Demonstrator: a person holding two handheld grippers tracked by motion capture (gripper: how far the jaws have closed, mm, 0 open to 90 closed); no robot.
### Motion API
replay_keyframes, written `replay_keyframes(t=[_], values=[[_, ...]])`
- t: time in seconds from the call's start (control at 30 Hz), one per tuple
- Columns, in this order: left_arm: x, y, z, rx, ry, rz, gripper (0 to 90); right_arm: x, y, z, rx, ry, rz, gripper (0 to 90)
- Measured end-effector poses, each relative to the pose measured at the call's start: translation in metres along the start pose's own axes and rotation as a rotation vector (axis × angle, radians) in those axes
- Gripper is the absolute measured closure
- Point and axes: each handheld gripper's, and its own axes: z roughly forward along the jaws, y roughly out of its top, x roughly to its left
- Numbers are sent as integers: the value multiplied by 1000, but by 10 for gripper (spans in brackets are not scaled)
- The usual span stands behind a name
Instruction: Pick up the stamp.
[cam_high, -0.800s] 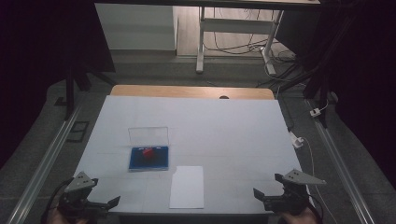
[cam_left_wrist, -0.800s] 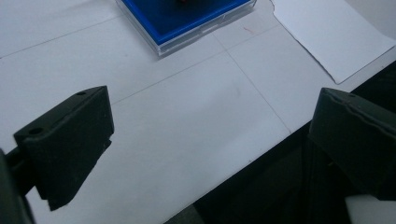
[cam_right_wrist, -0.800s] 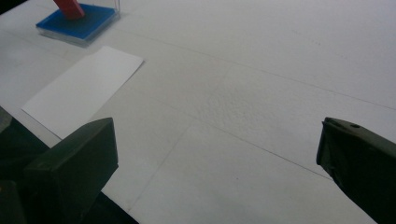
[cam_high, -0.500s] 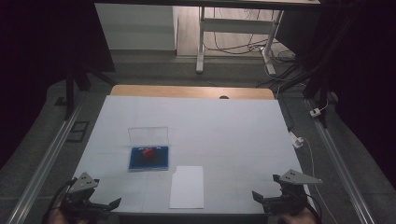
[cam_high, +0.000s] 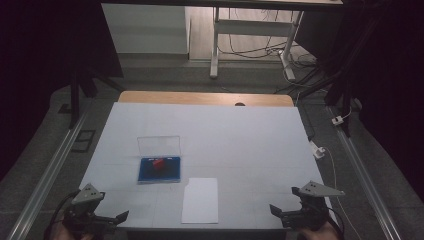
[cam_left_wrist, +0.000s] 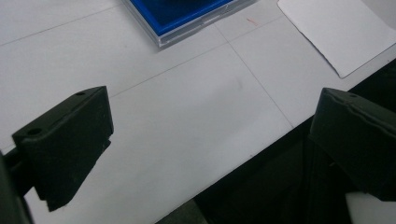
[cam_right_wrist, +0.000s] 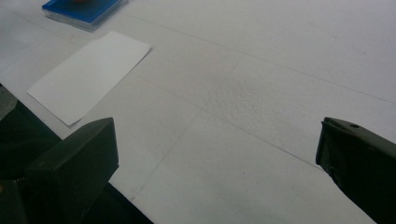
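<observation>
A clear plastic case with a blue tray (cam_high: 159, 169), its transparent lid raised, is seen left of centre in the high view, a small red object (cam_high: 158, 164) inside; a white paper sheet (cam_high: 200, 200) lies just right below. Left gripper (cam_high: 102, 220) and right gripper (cam_high: 285, 212) are held wide apart-jawed, empty, at the bottom corners. The case is judged light, rigid, slippery; its side edges should be pinched.

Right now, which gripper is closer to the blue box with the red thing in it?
Left. The left gripper sits at the table's near edge, just below and left of the blue box; the right gripper is far across to its right.
</observation>
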Motion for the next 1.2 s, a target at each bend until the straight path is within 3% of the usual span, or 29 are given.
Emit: replay_keyframes(t=[0.2,0.37,0.8,1.2], values=[[1,2,-2,-25,-23,-8,0,-1,0,0,-2,4,4,0],[1,5,-5,-55,-20,15,0,0,0,1,8,2,-1,0],[4,17,7,-60,-115,61,0,2,1,2,20,4,-21,0],[4,37,23,-72,-112,110,0,2,1,3,31,9,-21,0]])
